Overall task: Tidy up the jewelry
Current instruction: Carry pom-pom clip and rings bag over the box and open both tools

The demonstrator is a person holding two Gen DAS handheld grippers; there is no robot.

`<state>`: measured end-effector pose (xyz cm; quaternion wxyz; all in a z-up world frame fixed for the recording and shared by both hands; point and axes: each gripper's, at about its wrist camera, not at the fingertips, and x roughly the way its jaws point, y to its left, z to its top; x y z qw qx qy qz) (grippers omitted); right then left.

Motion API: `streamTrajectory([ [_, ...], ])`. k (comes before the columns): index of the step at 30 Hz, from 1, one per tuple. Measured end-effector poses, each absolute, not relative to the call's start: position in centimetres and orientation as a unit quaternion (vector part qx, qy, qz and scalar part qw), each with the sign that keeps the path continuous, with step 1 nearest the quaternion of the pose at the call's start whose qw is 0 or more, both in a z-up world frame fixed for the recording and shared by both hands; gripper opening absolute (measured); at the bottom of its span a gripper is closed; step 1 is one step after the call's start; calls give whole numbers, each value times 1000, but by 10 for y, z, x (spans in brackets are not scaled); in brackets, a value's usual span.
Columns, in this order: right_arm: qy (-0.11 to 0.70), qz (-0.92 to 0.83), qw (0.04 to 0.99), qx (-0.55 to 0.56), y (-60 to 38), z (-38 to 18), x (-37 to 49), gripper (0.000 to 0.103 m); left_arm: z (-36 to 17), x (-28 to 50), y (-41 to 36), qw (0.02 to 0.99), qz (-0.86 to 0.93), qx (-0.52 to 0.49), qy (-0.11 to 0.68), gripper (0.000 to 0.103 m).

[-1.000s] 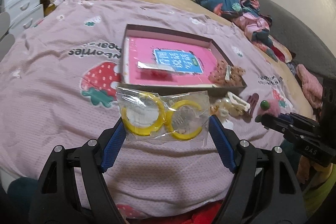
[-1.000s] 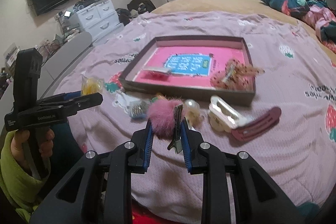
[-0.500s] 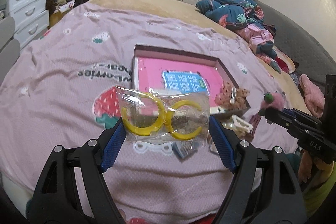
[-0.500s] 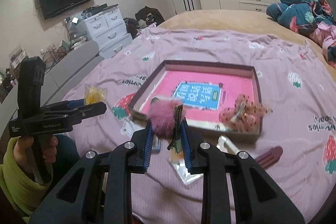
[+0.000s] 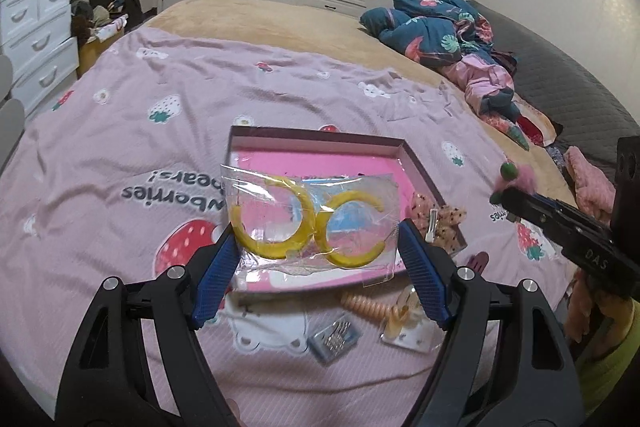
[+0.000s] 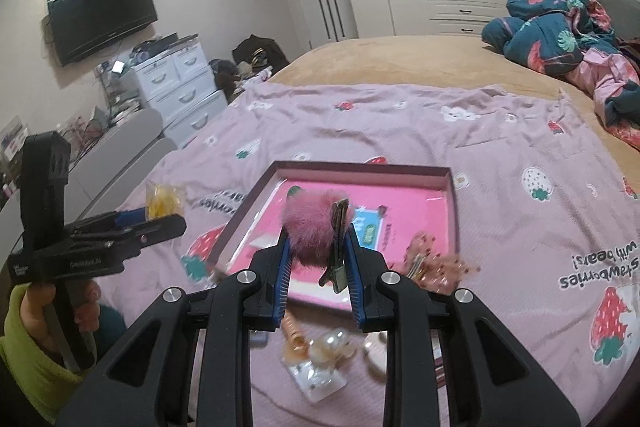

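the left hand-held gripper (image 5: 320, 247) stands wide, its blue pads pressing the two side edges of a clear plastic packet with two yellow hoop earrings (image 5: 310, 225), held in the air over the near part of the pink-lined shallow box (image 5: 320, 139) on the bed. the right hand-held gripper (image 6: 316, 259) is nearly closed on a pink pom-pom hair clip (image 6: 310, 227), above the box's near edge. on the strawberry bedspread (image 5: 120, 131), at about 6 o'clock from the box, lie a twisted peach hair tie (image 5: 368, 307) and a small blue packet (image 5: 334, 337); a brown speckled bow clip (image 5: 438, 217) sits at its 4 o'clock corner.
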<state>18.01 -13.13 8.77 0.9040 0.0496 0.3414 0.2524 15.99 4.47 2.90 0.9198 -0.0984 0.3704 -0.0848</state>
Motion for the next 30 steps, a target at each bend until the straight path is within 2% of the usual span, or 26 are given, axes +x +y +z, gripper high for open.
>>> streamTrajectory([
  [11,377,226,897,54,-136,63,225,24,-3,202,31,902,-93,-94,411,70],
  [26,456,226,861,21,-101,-21,264,26,-61,236,35,882,-66,-92,457,70],
  [28,461,226,857,36,-104,-28,264,32,-71,243,39,876,-58,-98,469,70],
  [29,465,230,854,38,-105,-31,265,42,-74,245,39,876,-56,-90,471,70],
  [30,468,224,855,31,-108,-32,266,45,-74,246,40,878,-55,-89,468,71],
])
